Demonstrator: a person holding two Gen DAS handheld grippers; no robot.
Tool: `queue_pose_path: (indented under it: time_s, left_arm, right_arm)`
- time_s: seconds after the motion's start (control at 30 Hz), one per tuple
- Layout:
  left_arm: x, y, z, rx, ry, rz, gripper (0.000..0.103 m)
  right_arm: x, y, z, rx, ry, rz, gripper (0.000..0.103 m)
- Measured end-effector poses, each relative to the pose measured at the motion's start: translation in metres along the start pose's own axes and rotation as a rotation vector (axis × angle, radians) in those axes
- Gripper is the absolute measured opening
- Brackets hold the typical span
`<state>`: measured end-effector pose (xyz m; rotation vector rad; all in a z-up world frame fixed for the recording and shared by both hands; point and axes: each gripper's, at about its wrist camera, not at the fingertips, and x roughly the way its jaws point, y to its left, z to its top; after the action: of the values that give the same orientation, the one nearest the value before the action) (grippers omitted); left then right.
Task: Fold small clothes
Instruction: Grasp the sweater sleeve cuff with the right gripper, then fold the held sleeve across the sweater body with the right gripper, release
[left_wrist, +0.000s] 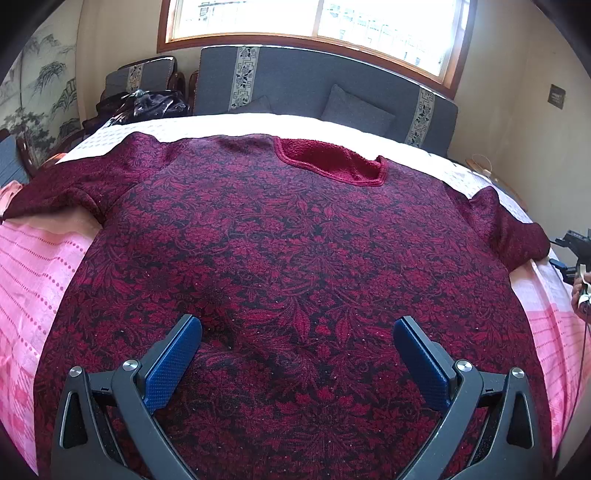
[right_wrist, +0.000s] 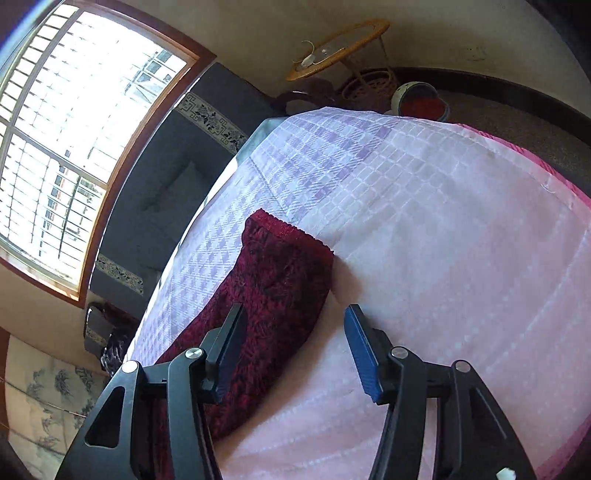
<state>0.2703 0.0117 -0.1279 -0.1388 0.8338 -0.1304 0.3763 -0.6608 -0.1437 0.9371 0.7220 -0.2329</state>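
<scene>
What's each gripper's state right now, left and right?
Left gripper: open, holding nothing, over the red floral sweater.
Right gripper: open, holding nothing, at the sweater's sleeve on the pink bedspread.

My left wrist camera sits low and close over the red sweater (left_wrist: 280, 266), looking along the bed (left_wrist: 44, 266) toward its far edge, the grey sofa (left_wrist: 306, 85) and the window (left_wrist: 314, 18). My right wrist camera is rolled sideways, close above the bed's right edge, facing the sweater's sleeve (right_wrist: 273, 288). Both views share sweater, bed, sofa and window.
</scene>
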Motion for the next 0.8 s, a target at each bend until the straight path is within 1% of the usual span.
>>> queue_pose_path:
  time_s: [0.07, 0.2, 0.23, 0.27, 0.3, 0.33, 0.4, 0.43, 0.5, 0.6, 0.67, 0.7, 0.8]
  left_arm:
    - [0.001, 0.001, 0.0, -0.006, 0.004, -0.003, 0.103]
    - [0.002, 0.0, 0.0, -0.003, 0.017, 0.001, 0.103]
    - [0.003, 0.0, 0.0, -0.004, 0.019, 0.0, 0.103]
    - [0.003, 0.001, 0.0, -0.006, 0.02, -0.001, 0.103]
    - [0.002, 0.001, 0.0, -0.01, 0.019, -0.002, 0.103]
    - [0.003, 0.002, 0.0, -0.014, 0.019, -0.002, 0.103]
    - [0.003, 0.005, 0.0, -0.027, 0.022, -0.01, 0.103]
    - [0.003, 0.007, 0.0, -0.039, 0.022, -0.017, 0.103]
    - [0.002, 0.013, 0.001, -0.069, 0.014, -0.034, 0.103]
    - [-0.005, 0.026, 0.002, -0.13, -0.009, -0.053, 0.103]
    - [-0.014, 0.037, 0.004, -0.174, -0.025, -0.06, 0.103]
    - [-0.019, 0.043, 0.006, -0.186, -0.03, -0.058, 0.103]
    - [-0.033, 0.065, 0.013, -0.2, -0.047, -0.017, 0.103]
  right_arm:
    - [0.008, -0.001, 0.008, 0.014, -0.006, 0.023, 0.053]
    - [0.017, 0.006, 0.011, -0.016, -0.023, 0.021, 0.051]
    - [0.017, 0.007, 0.009, -0.027, -0.031, 0.005, 0.043]
    - [0.018, 0.007, 0.008, -0.036, -0.033, -0.021, 0.02]
    - [0.022, 0.007, 0.008, -0.039, -0.013, -0.048, 0.009]
    - [0.023, 0.003, 0.008, -0.025, 0.007, -0.047, 0.01]
    - [0.012, 0.003, 0.008, 0.001, -0.004, -0.044, 0.01]
    - [0.003, 0.007, 0.007, 0.0, -0.028, -0.031, 0.01]
    - [-0.019, 0.025, 0.002, -0.016, -0.076, 0.025, 0.01]
    - [-0.045, 0.071, -0.014, -0.064, -0.081, 0.12, 0.01]
    - [-0.057, 0.11, -0.033, -0.114, -0.059, 0.186, 0.01]
    - [-0.06, 0.129, -0.043, -0.138, -0.043, 0.217, 0.01]
    - [-0.055, 0.191, -0.085, -0.224, 0.018, 0.289, 0.01]
